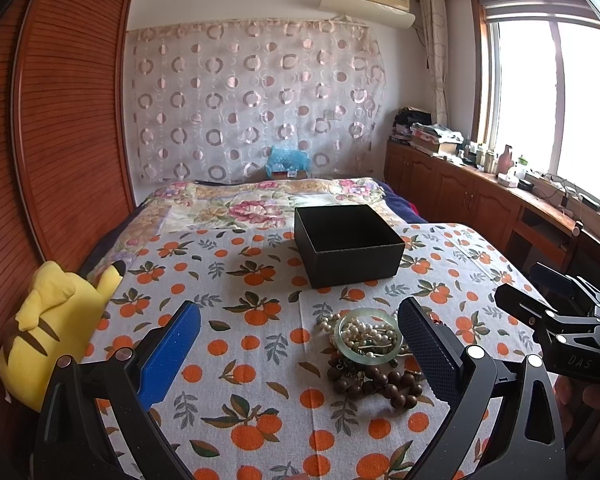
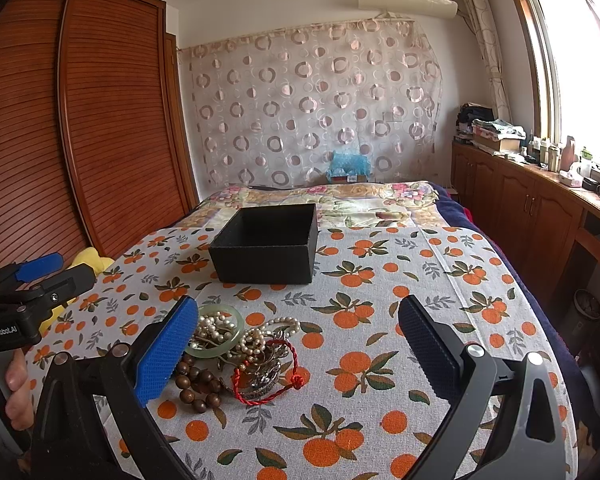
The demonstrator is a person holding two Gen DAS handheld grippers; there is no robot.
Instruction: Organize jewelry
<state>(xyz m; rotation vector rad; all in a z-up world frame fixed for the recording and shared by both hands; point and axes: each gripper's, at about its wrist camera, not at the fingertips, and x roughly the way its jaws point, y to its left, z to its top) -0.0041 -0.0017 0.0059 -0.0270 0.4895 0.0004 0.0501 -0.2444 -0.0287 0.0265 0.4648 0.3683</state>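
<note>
A heap of jewelry lies on the orange-print cloth: a pale green jade bangle (image 1: 369, 334) (image 2: 216, 334), white pearl strands (image 1: 364, 330) (image 2: 256, 336), dark wooden beads (image 1: 380, 384) (image 2: 198, 386) and a red cord bracelet (image 2: 278, 380). An open, empty black box (image 1: 346, 242) (image 2: 266, 244) stands behind it. My left gripper (image 1: 300, 344) is open above the cloth, the heap by its right finger. My right gripper (image 2: 300, 344) is open, the heap by its left finger. Each gripper shows at the edge of the other's view: the right one in the left wrist view (image 1: 540, 300), the left one in the right wrist view (image 2: 56, 268).
The cloth (image 1: 260, 300) covers a table in front of a floral bed (image 1: 260, 204). A yellow plush toy (image 1: 52, 328) lies at the table's left edge. A wooden wardrobe (image 1: 60, 120) stands left; cabinets with clutter (image 1: 480, 184) run under the window at right.
</note>
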